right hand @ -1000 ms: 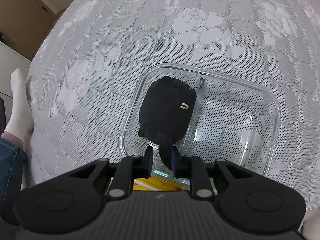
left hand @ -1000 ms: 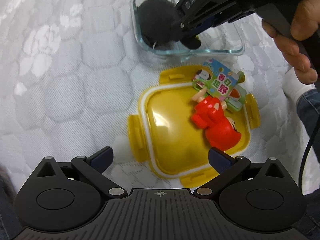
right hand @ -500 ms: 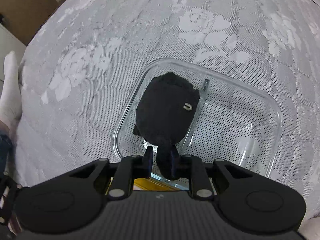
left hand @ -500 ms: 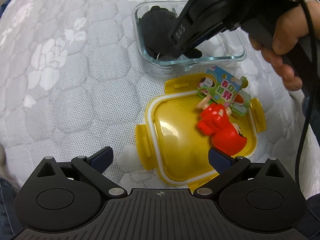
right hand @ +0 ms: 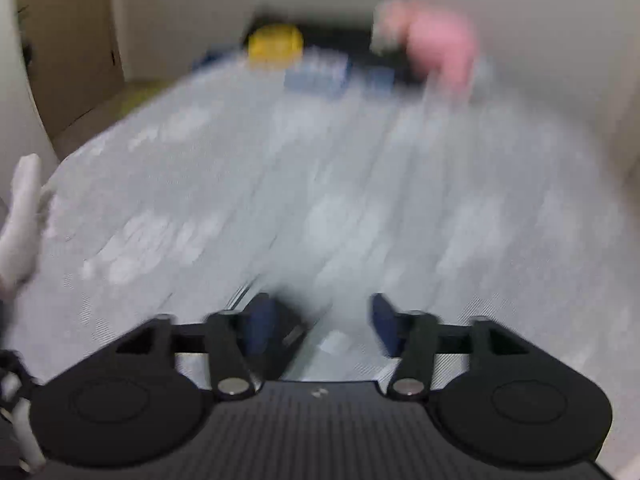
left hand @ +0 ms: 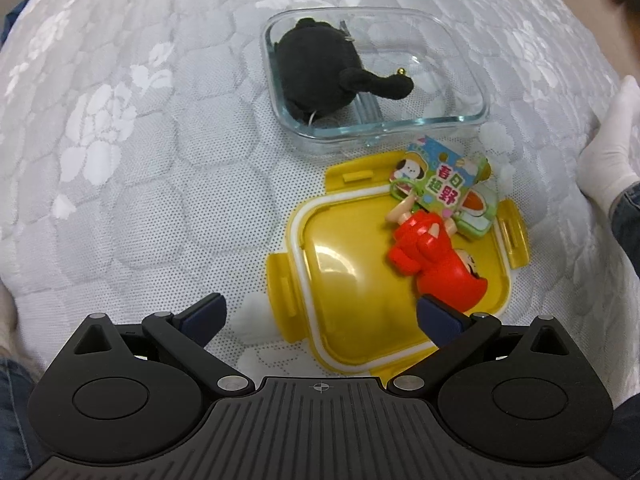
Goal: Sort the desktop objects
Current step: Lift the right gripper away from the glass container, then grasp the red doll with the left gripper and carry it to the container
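The only legible writing is "春日花野" in red-pink characters on the colourful toy card (left hand: 442,176).

Black plush toy (left hand: 320,70) in glass container (left hand: 476,92); red figure (left hand: 436,256) on yellow lid (left hand: 360,280).

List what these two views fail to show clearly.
- Right wrist view: motion blur smears everything; the yellow object and pink object at the far end cannot be identified.
- Left wrist view: the red figure has its lower end hidden behind the left gripper finger.
- Left wrist view: the card covers the green item beneath.
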`<state>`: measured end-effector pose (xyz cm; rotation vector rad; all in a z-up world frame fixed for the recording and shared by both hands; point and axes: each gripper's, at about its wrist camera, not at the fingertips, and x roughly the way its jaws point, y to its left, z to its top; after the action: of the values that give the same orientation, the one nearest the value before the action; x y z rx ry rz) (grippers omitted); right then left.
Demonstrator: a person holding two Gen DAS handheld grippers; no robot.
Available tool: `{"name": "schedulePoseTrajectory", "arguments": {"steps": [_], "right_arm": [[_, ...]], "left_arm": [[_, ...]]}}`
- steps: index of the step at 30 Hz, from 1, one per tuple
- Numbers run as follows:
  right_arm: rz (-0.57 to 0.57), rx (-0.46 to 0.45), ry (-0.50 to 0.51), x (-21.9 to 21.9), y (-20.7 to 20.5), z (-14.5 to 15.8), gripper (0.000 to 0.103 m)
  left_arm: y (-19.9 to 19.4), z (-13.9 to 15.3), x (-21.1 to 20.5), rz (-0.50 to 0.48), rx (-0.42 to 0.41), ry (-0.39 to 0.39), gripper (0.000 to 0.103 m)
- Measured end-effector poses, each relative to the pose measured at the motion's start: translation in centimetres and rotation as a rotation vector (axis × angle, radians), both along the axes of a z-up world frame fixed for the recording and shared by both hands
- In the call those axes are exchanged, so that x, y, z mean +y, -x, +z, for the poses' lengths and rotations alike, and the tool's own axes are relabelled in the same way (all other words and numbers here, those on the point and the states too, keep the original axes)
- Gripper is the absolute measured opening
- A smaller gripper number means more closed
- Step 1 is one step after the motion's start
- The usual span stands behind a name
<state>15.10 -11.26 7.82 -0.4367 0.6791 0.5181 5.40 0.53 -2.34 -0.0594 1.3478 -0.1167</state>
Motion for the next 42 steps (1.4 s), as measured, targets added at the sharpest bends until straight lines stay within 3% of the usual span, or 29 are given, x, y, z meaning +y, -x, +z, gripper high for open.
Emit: {"name": "schedulePoseTrajectory", "arguments": {"steps": [1,3,7,11,13,19,25,28,30,32,34,38,42], "right_arm": [[-0.007,0.005,-0.005,-0.6,0.2,0.7,0.100],[-0.029,0.066,-0.045,-2.0,0.0,1.8,0.095],[-0.094,0.284,-0.228,-6.5,-0.2,1.8,0.086],[-0.123,0.391,-0.281,-9.0,0.2,0.7,0.087],[-0.106,0.380,-0.298,-9.8,0.5,0.3,0.087],[-0.124,0.361,-0.275,-11.4,0.5,-0.6,0.087],[-0.128,0.398,-0.229,-11.5,0.3,-2.1,0.087],[-0.129,0.428,-0.215,-11.2,0.2,-2.9,0.087],[-0.130,0.436,-0.213,-11.0,0.2,-3.1,0.087],[-0.132,0.448,-0.212,-10.8,0.0,-3.3,0.087],[-0.147,0.465,-0.217,-10.7,-0.2,-3.4,0.087],[-0.199,0.543,-0.263,-10.6,-1.2,-4.0,0.087],[-0.235,0.558,-0.283,-11.0,-1.6,-4.1,0.087]], "left_arm": [[-0.1,-0.1,-0.1,0.006,0.010,0.006,0.103],[-0.4,-0.5,0.0,0.034,0.050,0.043,0.103],[-1.2,-1.3,0.5,0.142,0.150,0.160,0.103],[-1.8,-1.9,-0.7,0.157,0.152,0.129,0.103],[-2.2,-2.4,-1.7,0.145,0.151,0.117,0.103],[-3.6,-3.8,-3.8,0.142,0.162,0.202,0.103],[-4.1,-5.1,-5.9,0.137,0.181,0.177,0.103],[-4.1,-6.2,-6.7,0.125,0.176,0.097,0.103],[-3.8,-5.9,-7.0,0.091,0.151,0.085,0.103],[-3.3,-5.6,-6.5,0.090,0.134,0.121,0.099],[-2.7,-5.0,-6.2,0.069,0.102,0.121,0.071],[-1.3,-4.0,-5.0,0.055,0.094,0.197,0.070],[-0.4,-2.5,-3.7,0.061,0.081,0.264,0.070]]}}
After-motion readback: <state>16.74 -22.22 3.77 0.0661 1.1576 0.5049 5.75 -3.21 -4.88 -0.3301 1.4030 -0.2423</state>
